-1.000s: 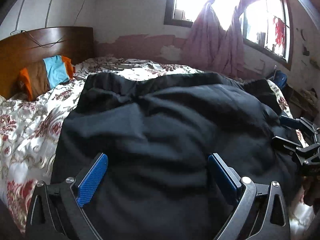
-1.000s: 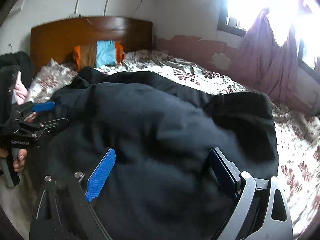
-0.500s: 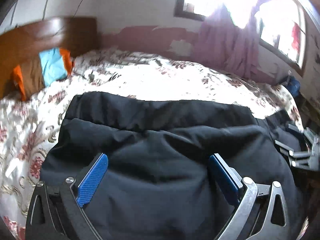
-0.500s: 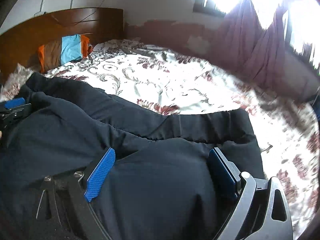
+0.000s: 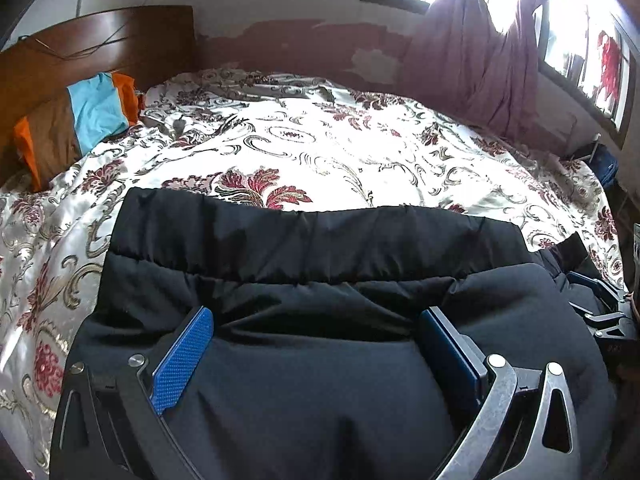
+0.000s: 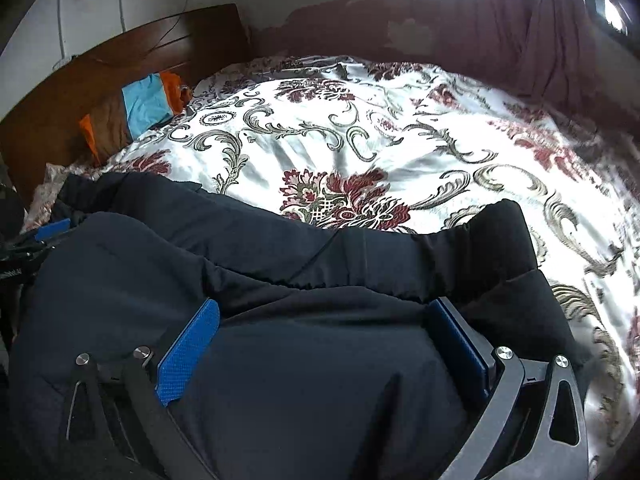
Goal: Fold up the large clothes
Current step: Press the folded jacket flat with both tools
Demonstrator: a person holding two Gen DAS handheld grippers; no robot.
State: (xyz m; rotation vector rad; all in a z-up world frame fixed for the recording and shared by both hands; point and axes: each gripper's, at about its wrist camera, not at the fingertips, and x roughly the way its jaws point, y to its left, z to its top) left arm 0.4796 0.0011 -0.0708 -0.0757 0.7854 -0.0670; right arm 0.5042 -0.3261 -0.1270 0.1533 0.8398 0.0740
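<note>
A large black padded garment [image 5: 312, 264] lies on the near half of the floral bedspread [image 5: 320, 148], its elastic hem toward the far side. It also fills the lower part of the right wrist view [image 6: 280, 264]. My left gripper [image 5: 316, 320] is wide open, its blue fingers [image 5: 182, 360] resting on the doubled-over near layer of the garment. My right gripper [image 6: 324, 312] is wide open too, its blue fingers [image 6: 188, 352] on the same fold. The right gripper shows at the right edge of the left wrist view [image 5: 608, 312]; the left gripper shows at the left edge of the right wrist view [image 6: 36, 240].
An orange, brown and light-blue pillow [image 5: 76, 120] leans on the wooden headboard [image 5: 100, 48] at the far left. A curtained window [image 5: 480, 32] is at the far right. The floral bedspread [image 6: 360, 140] lies bare beyond the garment.
The raised far part of the garment has come toward me and down onto the near part. The far half of the bedspread now shows. Both grippers stayed wide open.
</note>
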